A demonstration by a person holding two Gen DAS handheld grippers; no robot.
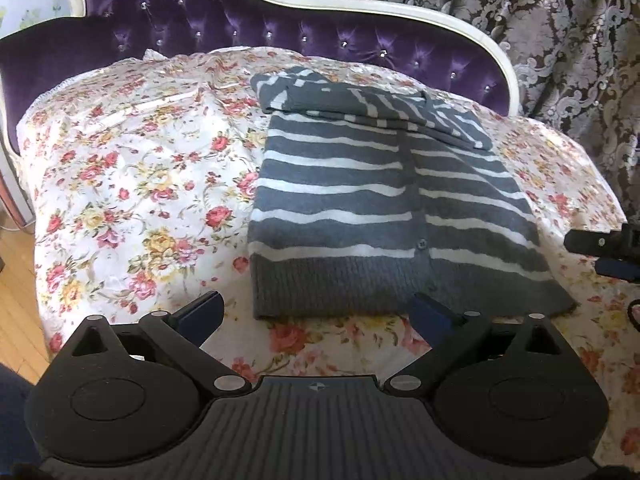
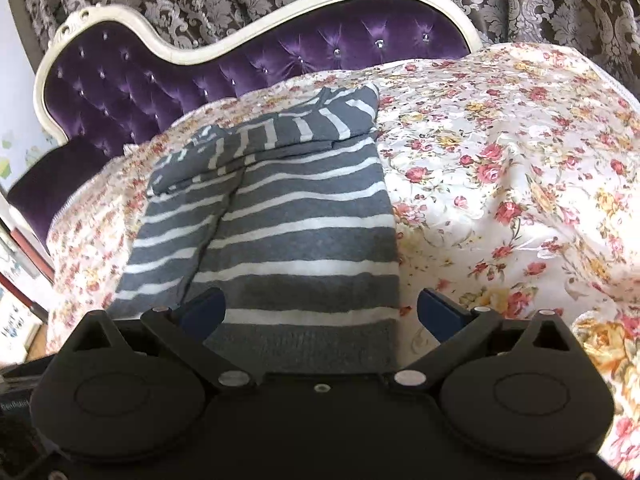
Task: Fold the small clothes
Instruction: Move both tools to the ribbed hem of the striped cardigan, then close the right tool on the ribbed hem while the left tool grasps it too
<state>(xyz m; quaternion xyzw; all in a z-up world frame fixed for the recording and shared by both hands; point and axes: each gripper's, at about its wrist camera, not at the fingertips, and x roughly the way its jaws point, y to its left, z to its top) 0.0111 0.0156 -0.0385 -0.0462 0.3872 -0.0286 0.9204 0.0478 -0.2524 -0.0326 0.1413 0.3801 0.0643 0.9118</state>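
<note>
— Cardigan: where does it lie?
— Flat on the flowered bedspread, grey with white stripes, both sleeves folded across its far end. Its ribbed hem is the end nearest both tools.

— And the left gripper?
— Jaws spread wide, pinching nothing. The hem lies just ahead of the gap between them, not touching either finger.

— The right gripper?
— Also spread wide and empty. The hem's right corner sits in the gap: its left finger is over the knit, its right finger over bare bedspread beside the cardigan.

— Beyond the fingertips?
— A purple tufted headboard, then patterned curtains.
</note>
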